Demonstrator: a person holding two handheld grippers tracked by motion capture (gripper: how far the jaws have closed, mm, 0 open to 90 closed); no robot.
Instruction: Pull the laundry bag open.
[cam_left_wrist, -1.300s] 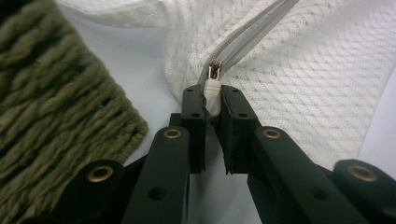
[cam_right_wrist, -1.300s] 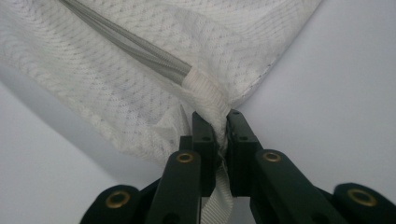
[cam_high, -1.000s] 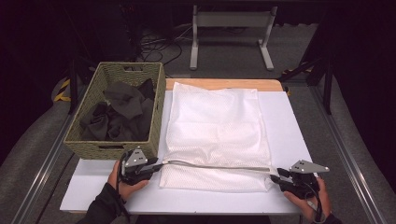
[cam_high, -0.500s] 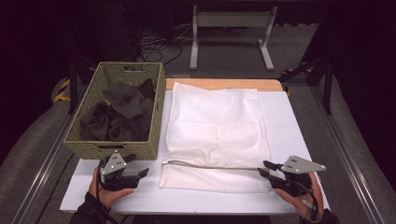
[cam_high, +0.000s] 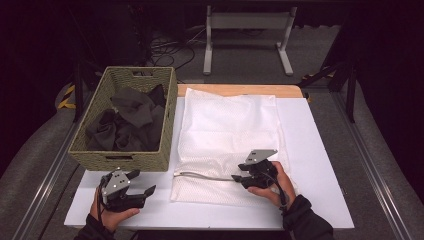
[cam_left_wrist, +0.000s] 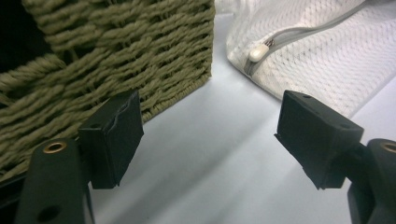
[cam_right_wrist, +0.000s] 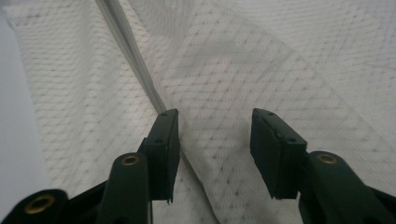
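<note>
The left gripper (cam_high: 145, 192) rests on the white table (cam_high: 320, 150) just in front of the woven basket (cam_high: 125, 155), jaws wide apart with nothing between them; they have just been opening. The zipper pull (cam_left_wrist: 258, 52) lies ahead of it, apart. The white mesh laundry bag (cam_high: 230, 125) lies flat mid-table (fine netting, grey zipper (cam_high: 205, 176) along its near edge). The right gripper (cam_high: 235, 178) sits over that zipper, its jaws having just parted, clamping nothing. No readable writing.
</note>
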